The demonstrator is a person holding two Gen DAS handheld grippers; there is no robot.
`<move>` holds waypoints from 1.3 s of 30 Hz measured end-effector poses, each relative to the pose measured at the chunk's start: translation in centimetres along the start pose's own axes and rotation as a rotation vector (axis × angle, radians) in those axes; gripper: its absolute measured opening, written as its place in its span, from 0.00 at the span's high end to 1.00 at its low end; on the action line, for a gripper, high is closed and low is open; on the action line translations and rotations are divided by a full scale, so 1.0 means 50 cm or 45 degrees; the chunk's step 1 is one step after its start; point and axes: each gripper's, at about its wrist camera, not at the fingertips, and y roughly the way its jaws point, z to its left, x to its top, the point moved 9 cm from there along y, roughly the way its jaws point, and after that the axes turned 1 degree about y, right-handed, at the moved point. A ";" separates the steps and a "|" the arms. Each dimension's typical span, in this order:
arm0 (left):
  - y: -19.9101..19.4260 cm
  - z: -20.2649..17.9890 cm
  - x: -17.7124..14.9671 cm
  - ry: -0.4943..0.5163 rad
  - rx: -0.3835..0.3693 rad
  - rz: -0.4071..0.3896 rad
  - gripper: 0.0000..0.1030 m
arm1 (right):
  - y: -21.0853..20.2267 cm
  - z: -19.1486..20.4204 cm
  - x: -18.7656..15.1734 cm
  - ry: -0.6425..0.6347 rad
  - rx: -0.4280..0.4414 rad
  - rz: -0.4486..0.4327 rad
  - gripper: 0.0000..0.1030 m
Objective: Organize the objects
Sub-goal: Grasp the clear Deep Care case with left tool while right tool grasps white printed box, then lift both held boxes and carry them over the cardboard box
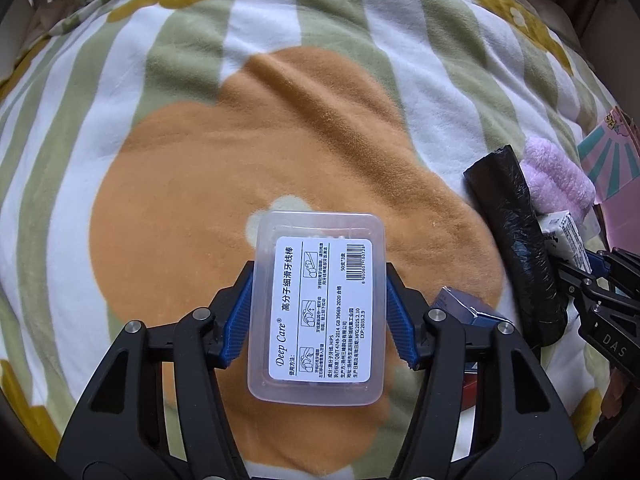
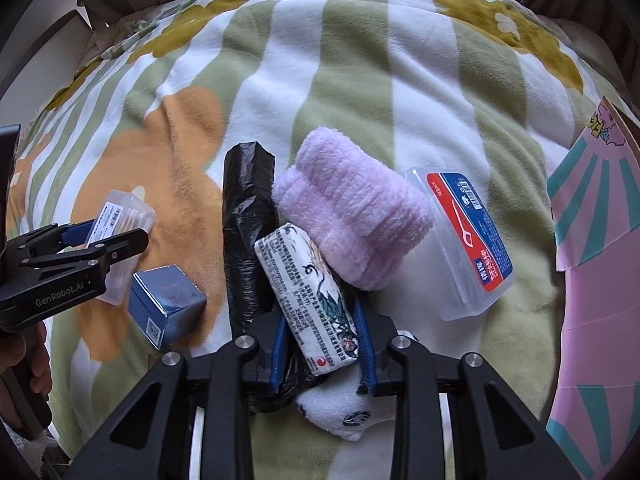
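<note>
Support surface: a bed covered by a fleece blanket (image 2: 360, 92), white and sage-green stripes with an orange bear shape and mustard flowers.

Right wrist view, lying directly on the blanket:
- black roll of plastic bags (image 2: 248, 232), centre, long axis 12 to 6 o'clock.
- lilac fluffy towel roll (image 2: 352, 208), just beside the black roll at its 3 o'clock.
- clear floss-pick box with red-blue label (image 2: 464, 240), at 3 o'clock of the towel, touching it.
- small blue carton (image 2: 166, 306), at 8 o'clock of the black roll, tilted.
- white cloth with a dark emblem (image 2: 344, 408), at 6 o'clock.
- pink printed box (image 2: 600, 240), at the 3 o'clock edge.

Left wrist view: clear lidded box with a white label (image 1: 318, 308) over the orange patch; contact with the blanket cannot be told.
</note>
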 end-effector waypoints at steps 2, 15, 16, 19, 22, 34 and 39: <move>-0.002 -0.001 0.000 0.000 0.005 -0.002 0.46 | -0.004 0.002 0.004 -0.009 0.000 -0.004 0.75; -0.097 -0.026 0.043 0.025 0.021 -0.096 0.46 | -0.099 0.036 0.046 -0.061 -0.009 -0.082 0.82; -0.110 -0.030 0.047 0.029 0.023 -0.105 0.46 | -0.110 0.038 0.049 -0.055 -0.005 -0.079 0.82; -0.155 -0.038 0.056 0.039 0.030 -0.134 0.46 | -0.156 0.041 0.068 -0.063 -0.015 -0.108 0.82; -0.208 -0.047 0.063 0.038 0.032 -0.162 0.46 | -0.215 0.042 0.084 -0.053 -0.029 -0.138 0.82; -0.457 -0.096 0.070 -0.016 0.019 -0.267 0.46 | -0.447 0.089 0.078 -0.034 -0.016 -0.186 0.82; -0.519 -0.102 0.062 -0.029 0.011 -0.285 0.46 | -0.511 0.103 0.070 -0.050 -0.007 -0.226 0.82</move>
